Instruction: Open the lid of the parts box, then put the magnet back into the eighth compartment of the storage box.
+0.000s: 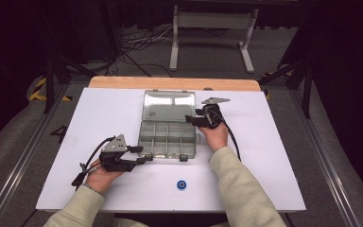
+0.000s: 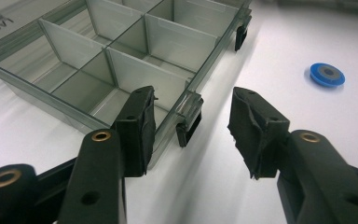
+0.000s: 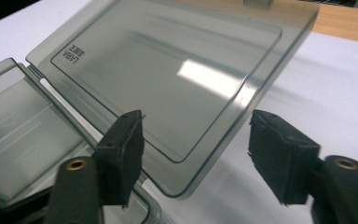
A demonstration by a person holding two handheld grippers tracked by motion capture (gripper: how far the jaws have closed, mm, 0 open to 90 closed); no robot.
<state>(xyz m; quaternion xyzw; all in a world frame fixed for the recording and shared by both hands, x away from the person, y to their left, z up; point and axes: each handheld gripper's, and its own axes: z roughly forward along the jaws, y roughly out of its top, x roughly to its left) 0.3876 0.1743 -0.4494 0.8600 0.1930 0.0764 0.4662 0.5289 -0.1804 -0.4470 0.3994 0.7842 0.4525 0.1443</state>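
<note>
We see a clear plastic compartment box lying open near the middle of the white table, its lid swung back on the far side. The left gripper sits at the box's near-left corner, its jaws apart; in the left gripper view one jaw stands over the box's front wall beside a black latch. The right gripper is at the box's right edge by the hinge, jaws spread either side of the lid's edge, though whether a pad touches it we cannot tell. A small blue disc lies on the table nearer the person than the box, apart from it.
</note>
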